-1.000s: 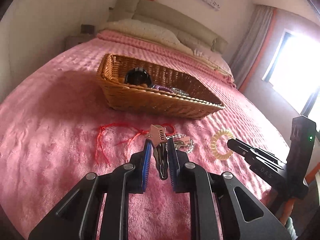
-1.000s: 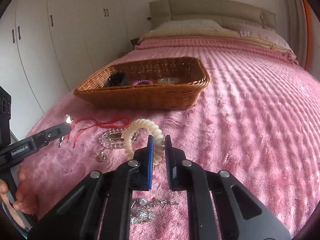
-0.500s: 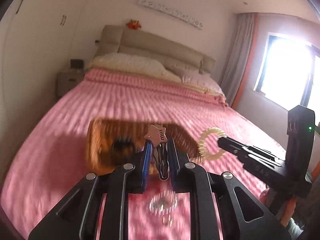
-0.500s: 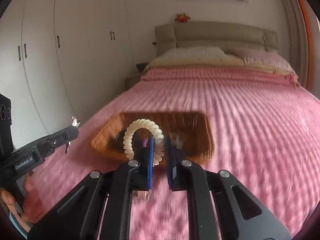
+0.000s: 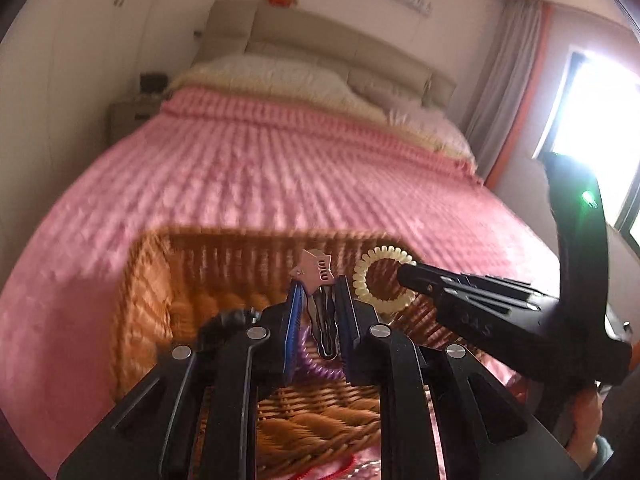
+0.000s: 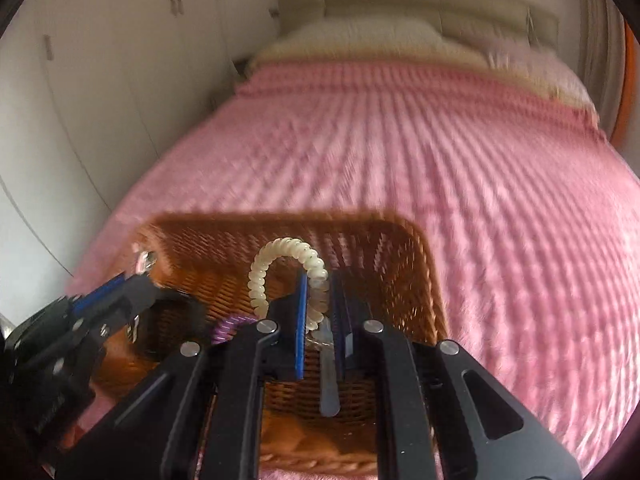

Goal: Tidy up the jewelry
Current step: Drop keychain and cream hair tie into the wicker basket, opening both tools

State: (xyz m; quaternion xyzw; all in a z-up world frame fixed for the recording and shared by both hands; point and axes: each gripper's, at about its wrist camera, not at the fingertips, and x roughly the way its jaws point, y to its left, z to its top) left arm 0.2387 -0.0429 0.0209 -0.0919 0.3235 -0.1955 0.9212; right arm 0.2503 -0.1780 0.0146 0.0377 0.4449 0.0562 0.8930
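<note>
My left gripper (image 5: 318, 292) is shut on a hair clip with a pink star-shaped top (image 5: 316, 270), held over the wicker basket (image 5: 160, 276). My right gripper (image 6: 320, 284) is shut on a cream spiral hair tie (image 6: 280, 252), also over the basket (image 6: 416, 264). In the left wrist view the right gripper (image 5: 404, 272) holds the hair tie (image 5: 366, 280) just right of the clip. In the right wrist view the left gripper (image 6: 136, 280) shows at the left. A purple spiral tie (image 5: 308, 360) and a dark round item (image 6: 168, 328) lie in the basket.
The basket stands on a pink ribbed bedspread (image 6: 440, 152). A red cord (image 5: 340, 466) lies on the bed in front of the basket. Pillows and a headboard (image 5: 320, 44) are at the far end, white wardrobes (image 6: 100, 60) to the left, a window (image 5: 600, 120) to the right.
Both grippers lifted their items off the bedspread and moved forward over the basket. The basket now fills the lower part of both views.
</note>
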